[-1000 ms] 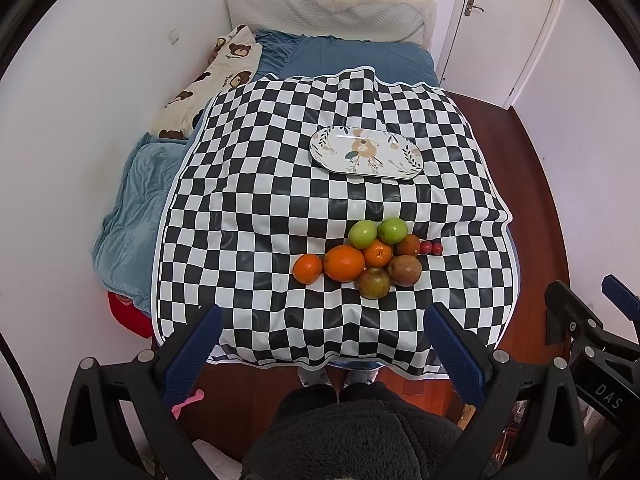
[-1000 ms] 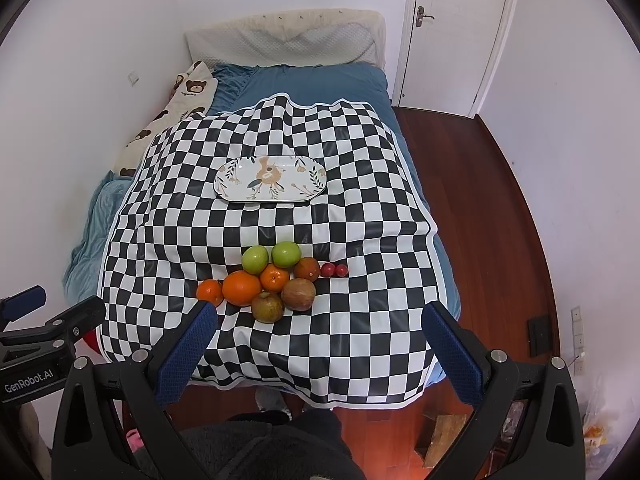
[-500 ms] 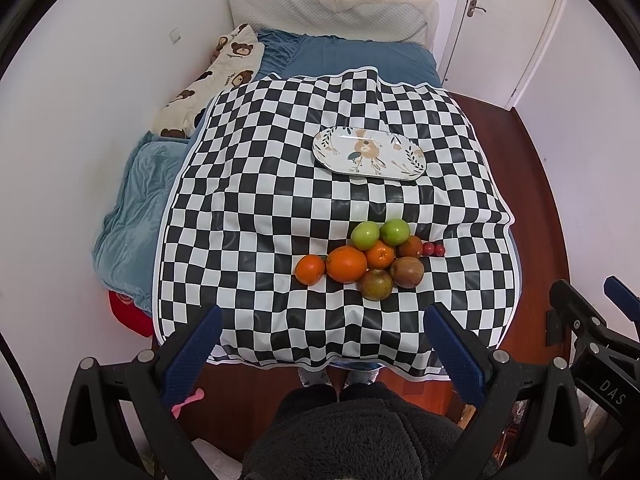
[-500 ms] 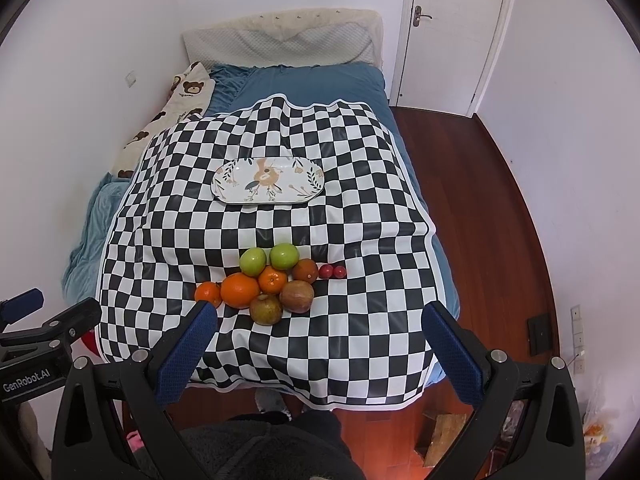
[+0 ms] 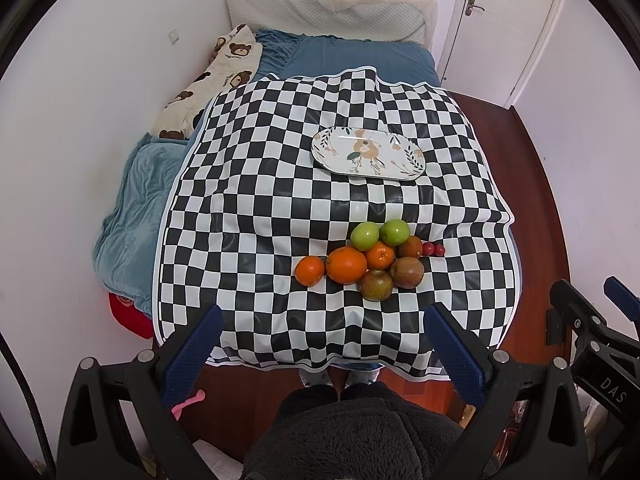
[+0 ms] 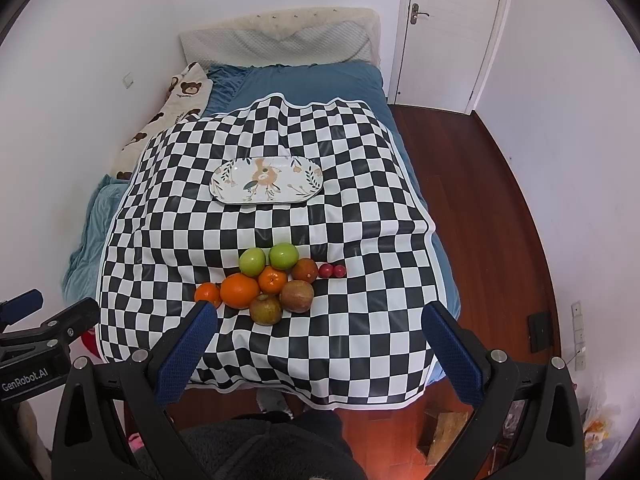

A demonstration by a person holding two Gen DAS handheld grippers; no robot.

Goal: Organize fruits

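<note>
A cluster of fruit lies near the front of a black-and-white checkered cloth (image 5: 260,200): a big orange (image 5: 346,265) (image 6: 239,290), smaller oranges, two green apples (image 5: 365,236) (image 6: 252,261), brownish apples (image 5: 407,272) (image 6: 296,296) and two small red fruits (image 5: 433,249) (image 6: 332,270). An oval floral plate (image 5: 368,159) (image 6: 266,179) sits empty behind them. My left gripper (image 5: 324,354) and right gripper (image 6: 318,350) are both open and empty, held high above the cloth's front edge.
The cloth covers a bed with a blue sheet (image 5: 352,54) and a bear-print pillow (image 5: 208,84) at the left. Wooden floor (image 6: 480,208) lies to the right and a white door (image 6: 452,28) at the back. The person's dark fleece clothing (image 5: 352,436) fills the bottom.
Both grippers have drifted slightly; the scene has shifted a little in each view. Nothing on the cloth has moved and both grippers stay open.
</note>
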